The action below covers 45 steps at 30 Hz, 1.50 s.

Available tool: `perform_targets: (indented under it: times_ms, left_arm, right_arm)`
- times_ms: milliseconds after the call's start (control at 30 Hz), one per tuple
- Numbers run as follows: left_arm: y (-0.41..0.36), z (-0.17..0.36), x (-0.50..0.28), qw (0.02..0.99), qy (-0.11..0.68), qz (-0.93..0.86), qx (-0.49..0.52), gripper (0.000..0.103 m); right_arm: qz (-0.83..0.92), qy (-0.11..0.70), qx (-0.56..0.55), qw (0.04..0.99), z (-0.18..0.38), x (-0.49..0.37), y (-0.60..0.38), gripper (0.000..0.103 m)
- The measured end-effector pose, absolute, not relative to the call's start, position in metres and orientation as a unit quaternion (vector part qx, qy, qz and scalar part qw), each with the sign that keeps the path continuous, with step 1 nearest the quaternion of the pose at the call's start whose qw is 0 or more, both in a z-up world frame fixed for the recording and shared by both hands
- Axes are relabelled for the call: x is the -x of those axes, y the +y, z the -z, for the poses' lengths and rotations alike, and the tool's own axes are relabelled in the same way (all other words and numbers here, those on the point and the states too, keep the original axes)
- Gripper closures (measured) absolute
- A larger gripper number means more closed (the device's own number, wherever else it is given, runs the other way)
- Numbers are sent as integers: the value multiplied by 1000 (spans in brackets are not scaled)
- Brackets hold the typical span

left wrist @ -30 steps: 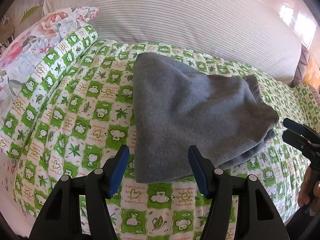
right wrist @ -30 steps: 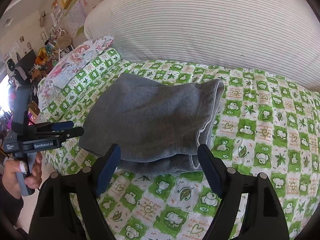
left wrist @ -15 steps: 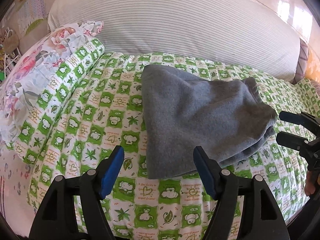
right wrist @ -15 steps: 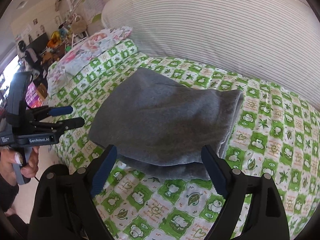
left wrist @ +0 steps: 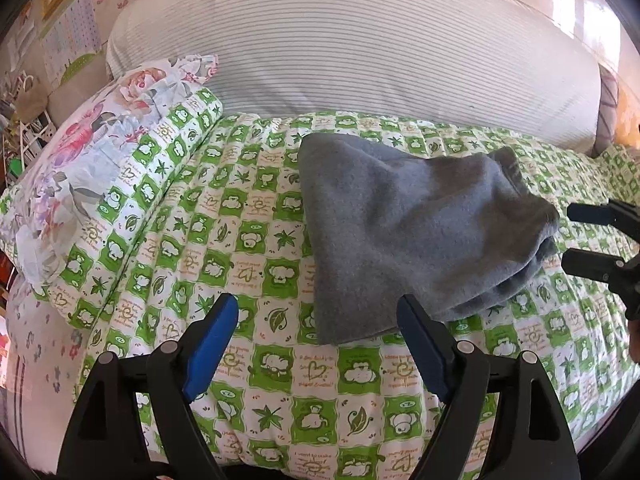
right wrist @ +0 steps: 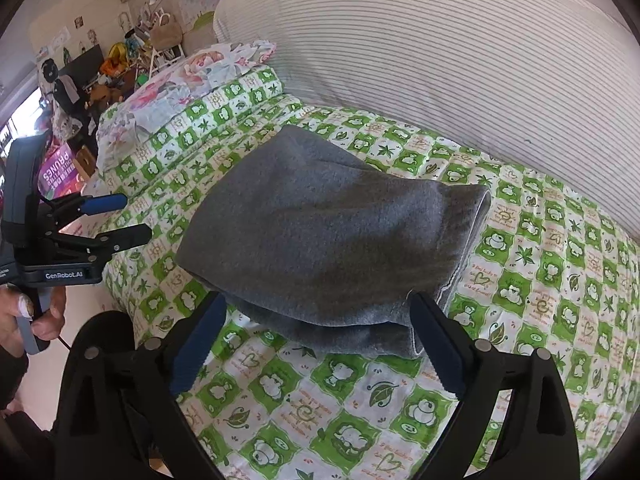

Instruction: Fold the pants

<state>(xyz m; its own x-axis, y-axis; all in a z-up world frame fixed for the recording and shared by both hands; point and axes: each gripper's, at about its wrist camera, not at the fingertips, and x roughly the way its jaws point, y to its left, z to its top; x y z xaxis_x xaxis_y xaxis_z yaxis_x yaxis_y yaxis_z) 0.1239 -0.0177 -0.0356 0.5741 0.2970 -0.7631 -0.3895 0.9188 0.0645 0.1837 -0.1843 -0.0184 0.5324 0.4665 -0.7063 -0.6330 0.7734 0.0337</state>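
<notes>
1. Behind everything, a big striped cushion (left wrist: 360, 52) runs along the back of the bed (left wrist: 248, 240) with its green-and-white quilt.
2. Grey pants (left wrist: 408, 232) sit folded in a chunky bundle mid-quilt, floral pillow (left wrist: 80, 152) off to the side.
3. Left tongs (left wrist: 316, 344) and right tongs (right wrist: 316, 344) have both just been opening. They're spread wide, gripping nothing, hovering at the bundle's near edge.

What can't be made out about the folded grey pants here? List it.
- Underside of the grey pants: both views; hidden against the green quilt.
- Inner folded layers: right wrist view; only their stacked edges show.
- Waistband and leg ends: not identifiable in either view; covered by the top layer.
- Right tool: left wrist view; handle cut off by the edge.
</notes>
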Motion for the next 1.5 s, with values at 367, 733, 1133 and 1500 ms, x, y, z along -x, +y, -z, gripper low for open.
perform_targets:
  times_ms: [367,733,1133,1500]
  left_arm:
    - [-21,26,-113,891,405,-197,58,20]
    - [-27,19,-111,896,395,-196,52,19]
    - [-36,13,-112,906,377,-188,43,19]
    - [-41,8,-112,915,355,-188,35,19]
  right_arm:
    - [-318,375,142,859,15,-187,-182,7]
    - [-304,375,142,864,13,-184,-190,6]
    - [-297,364,124,874,7,-182,-198,6]
    - [-298,365,121,874,8,-180,-201,6]
